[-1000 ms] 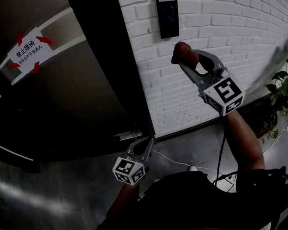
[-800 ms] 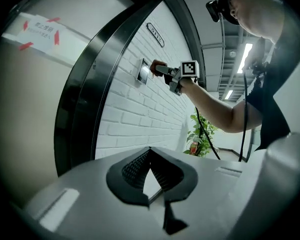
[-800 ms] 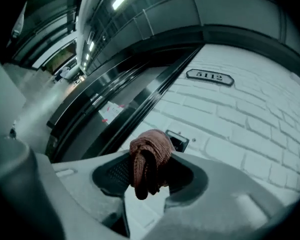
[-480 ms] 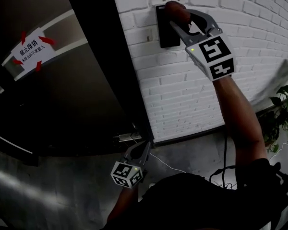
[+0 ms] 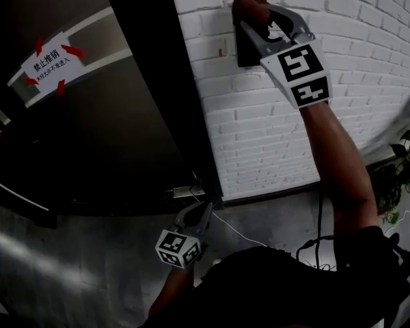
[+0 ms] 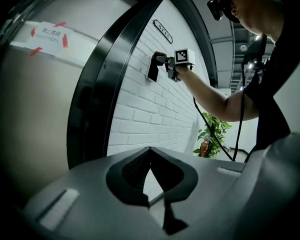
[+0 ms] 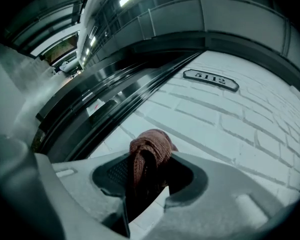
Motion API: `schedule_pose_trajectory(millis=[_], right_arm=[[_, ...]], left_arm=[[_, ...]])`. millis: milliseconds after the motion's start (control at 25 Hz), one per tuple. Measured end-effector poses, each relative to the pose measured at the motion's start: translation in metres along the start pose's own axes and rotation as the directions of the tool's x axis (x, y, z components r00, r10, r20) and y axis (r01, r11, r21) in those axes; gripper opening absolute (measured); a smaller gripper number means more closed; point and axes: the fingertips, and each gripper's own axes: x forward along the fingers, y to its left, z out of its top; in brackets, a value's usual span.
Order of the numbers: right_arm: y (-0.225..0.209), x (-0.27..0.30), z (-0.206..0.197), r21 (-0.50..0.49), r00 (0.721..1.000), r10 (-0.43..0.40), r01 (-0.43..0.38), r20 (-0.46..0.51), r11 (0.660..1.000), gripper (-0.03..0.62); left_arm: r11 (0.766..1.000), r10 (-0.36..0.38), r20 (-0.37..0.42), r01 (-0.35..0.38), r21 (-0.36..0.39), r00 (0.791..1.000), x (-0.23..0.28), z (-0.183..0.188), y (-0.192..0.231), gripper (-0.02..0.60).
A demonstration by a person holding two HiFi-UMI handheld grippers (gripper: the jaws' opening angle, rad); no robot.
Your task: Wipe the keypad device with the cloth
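Observation:
A black keypad device [image 5: 243, 52] is fixed to the white brick wall [image 5: 369, 60]. My right gripper [image 5: 254, 20] is raised to the device's top and is shut on a reddish-brown cloth [image 5: 248, 5], which presses against the device's upper edge. In the right gripper view the cloth [image 7: 150, 151] bulges out between the jaws, and the device is hidden. The left gripper view shows the device [image 6: 153, 69] and the cloth [image 6: 160, 55] from the side. My left gripper [image 5: 199, 219] hangs low by the door's foot, shut, with nothing in it.
A dark door [image 5: 109, 149] with a white notice [image 5: 49, 63] stands left of the wall. A number plate [image 7: 211, 80] sits higher on the bricks. A potted plant [image 5: 403, 176] is at the right, and a thin cable [image 5: 246, 236] lies on the floor.
My right gripper has risen with the cloth from below the device to its top edge. The left gripper has stayed where it was.

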Motion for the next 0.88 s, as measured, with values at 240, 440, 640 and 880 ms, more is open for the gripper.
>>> schedule_pose_trajectory(millis=[240,440,640,880], right_arm=[[0.002,-0.003,-0.010,0.035,1.000,-0.009,0.009,-0.008,0.999,0.147],[0.007,-0.007,-0.021,0.044,1.000,-0.015,0.016,-0.018,0.999,0.146],[0.014,-0.012,-0.032,0.042,0.999,-0.018,0.020,-0.034,0.999,0.146],[0.021,-0.015,-0.043,0.059,0.999,-0.016,0.019,-0.047,0.998,0.147]], left_arm=[[1.000,-0.015,-0.011,0.015,-0.001,1.000,-0.002,0.000,-0.002,0.017],[1.000,-0.029,-0.014,0.029,0.003,0.999,-0.002,0.000,-0.006,0.017],[0.999,-0.035,-0.018,0.035,0.000,0.999,-0.003,-0.002,-0.010,0.017],[0.999,-0.041,-0.024,0.041,0.002,0.999,-0.003,-0.005,-0.013,0.017]])
